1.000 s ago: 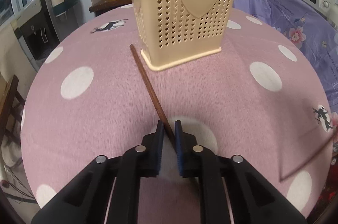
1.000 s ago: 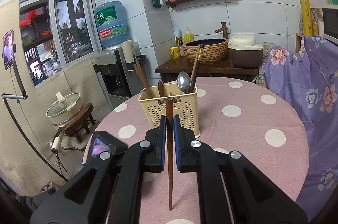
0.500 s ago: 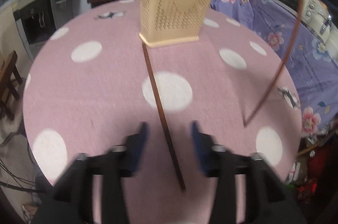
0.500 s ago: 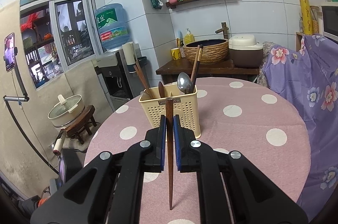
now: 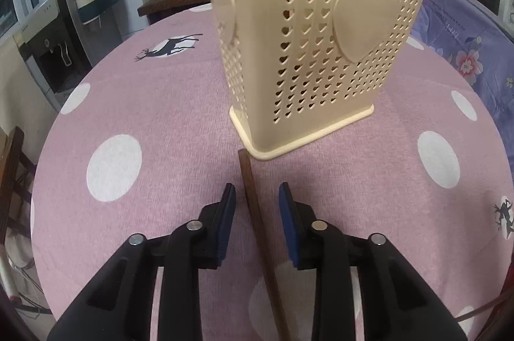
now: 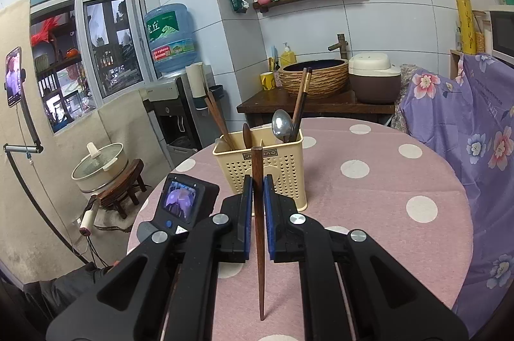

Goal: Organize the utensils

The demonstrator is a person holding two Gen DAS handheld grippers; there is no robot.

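Note:
A dark wooden chopstick (image 5: 257,222) lies on the pink dotted tablecloth, its far end just short of the near corner of the cream perforated utensil holder (image 5: 314,51). My left gripper (image 5: 257,191) straddles this chopstick near that end. Its jaws are closing, with a gap on each side, and the pads are not touching the wood. In the right wrist view my right gripper (image 6: 256,180) is shut on a second chopstick (image 6: 259,260), held upright with the thin tip down above the table. The holder (image 6: 282,167) behind it contains a metal spoon (image 6: 281,125) and other chopsticks.
The round table (image 5: 144,103) drops off at its left edge. A purple floral cover (image 6: 465,148) drapes furniture to the right. A water dispenser (image 6: 170,103) and a pot on a stool (image 6: 99,167) stand on the floor to the left. The left gripper's camera body (image 6: 183,202) sits low left of my right gripper.
The left gripper let go of the table chopstick, opened wide and drew back, then came forward close to the holder with its jaws narrowing around the far end. The right gripper kept still.

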